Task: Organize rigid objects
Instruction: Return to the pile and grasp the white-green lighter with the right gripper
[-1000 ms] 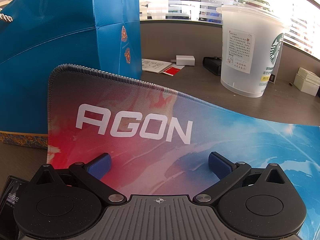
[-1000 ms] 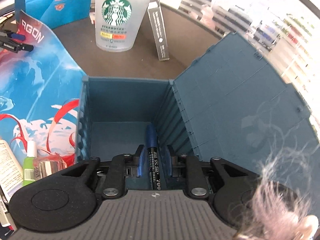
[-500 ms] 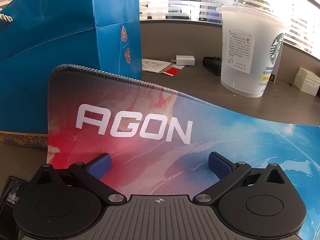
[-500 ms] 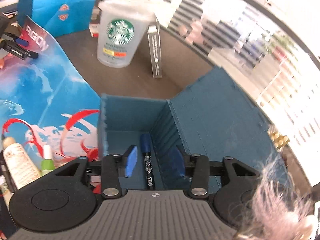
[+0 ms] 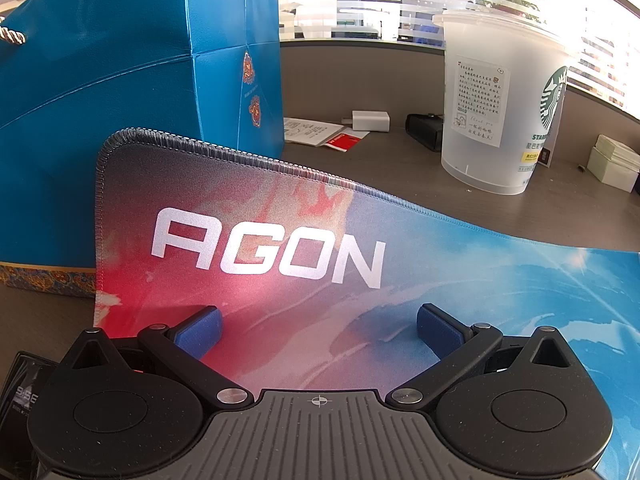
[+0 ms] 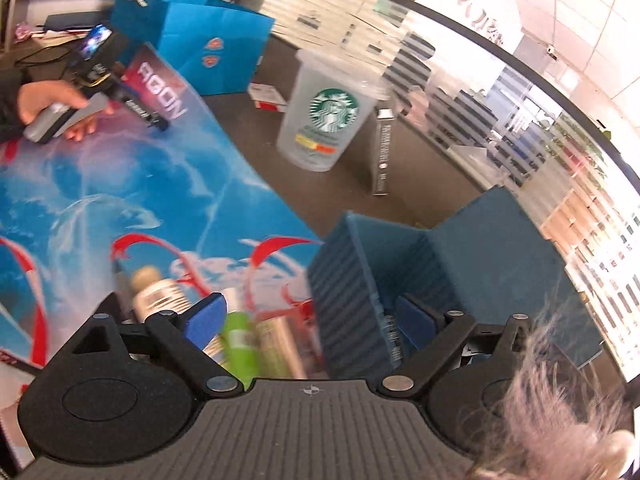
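My right gripper (image 6: 310, 318) is open and empty, above the left wall of the dark blue storage box (image 6: 352, 280). The marker (image 6: 394, 340) lies inside the box, only a sliver showing by the right finger. Left of the box, on the mat, lie a cream tube (image 6: 154, 294), a green bottle (image 6: 240, 344) and a clear bottle (image 6: 280, 344). My left gripper (image 5: 318, 322) is open and empty, low over the AGON mouse mat (image 5: 280, 248); it also shows in the right wrist view (image 6: 120, 96).
A Starbucks cup (image 5: 500, 100) (image 6: 326, 116) stands behind the mat, a slim grey box (image 6: 382, 152) beside it. A big blue gift bag (image 5: 120, 80) (image 6: 200, 44) stands at the mat's far corner. A white charger (image 5: 370, 120), papers and small white boxes (image 5: 614, 162) lie at the back.
My right gripper opened and let go of the marker in the box, then lifted and swung left over the box's wall. The left gripper has not moved.
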A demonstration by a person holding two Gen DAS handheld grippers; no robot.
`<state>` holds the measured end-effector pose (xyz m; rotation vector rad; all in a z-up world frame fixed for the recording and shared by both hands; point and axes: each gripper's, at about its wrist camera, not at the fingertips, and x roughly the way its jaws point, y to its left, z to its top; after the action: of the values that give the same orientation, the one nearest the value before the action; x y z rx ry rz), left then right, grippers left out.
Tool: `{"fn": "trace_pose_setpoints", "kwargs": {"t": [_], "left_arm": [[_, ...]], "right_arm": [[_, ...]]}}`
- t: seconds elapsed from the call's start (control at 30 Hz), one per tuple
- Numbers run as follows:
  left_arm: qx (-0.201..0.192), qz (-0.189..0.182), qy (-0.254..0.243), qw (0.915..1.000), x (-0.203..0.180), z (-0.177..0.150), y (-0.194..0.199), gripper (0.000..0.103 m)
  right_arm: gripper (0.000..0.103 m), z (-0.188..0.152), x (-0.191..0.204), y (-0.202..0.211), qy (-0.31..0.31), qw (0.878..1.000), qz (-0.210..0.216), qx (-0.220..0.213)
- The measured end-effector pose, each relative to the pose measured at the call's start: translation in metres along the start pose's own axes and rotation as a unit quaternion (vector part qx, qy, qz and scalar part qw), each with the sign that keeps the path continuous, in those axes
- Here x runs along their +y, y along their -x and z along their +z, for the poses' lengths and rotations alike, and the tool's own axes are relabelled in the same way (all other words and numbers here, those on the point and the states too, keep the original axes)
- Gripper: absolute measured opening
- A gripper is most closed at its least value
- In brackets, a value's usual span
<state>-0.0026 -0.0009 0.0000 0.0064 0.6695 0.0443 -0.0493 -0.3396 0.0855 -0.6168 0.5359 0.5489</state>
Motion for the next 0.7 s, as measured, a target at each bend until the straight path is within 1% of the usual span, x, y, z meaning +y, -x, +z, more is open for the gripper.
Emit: {"fn": "trace_pose_setpoints", "kwargs": {"t": [0.07,0.2,0.4,0.6,0.7], "left_arm": [[0.0,0.0,0.0,1.0,0.0,0.0,0.0,0.103],[0.0,0.0,0.0,1.0,0.0,0.0,0.0,0.103],[0.0,0.001,0.0,1.0,0.0,0.0,0.0,0.103],[0.0,0.001,0.0,1.0,0.0,0.0,0.0,0.103],[0.0,0.001,0.0,1.0,0.0,0.0,0.0,0.103]], "right_arm": [[0.094,-0.004,0.01,0.003,-0.002,1.0,0.005,-0.001],[0.096,-0.013,0.026,0.005,-0.019,1.0,0.018,-0.007],[0.099,-0.034,0.058,0.008,-0.051,0.996,0.068,-0.013],[0.1,-0.06,0.085,0.009,-0.11,0.986,0.122,-0.001],[0.1,-0.071,0.089,0.011,-0.133,0.982,0.132,0.009]]}}
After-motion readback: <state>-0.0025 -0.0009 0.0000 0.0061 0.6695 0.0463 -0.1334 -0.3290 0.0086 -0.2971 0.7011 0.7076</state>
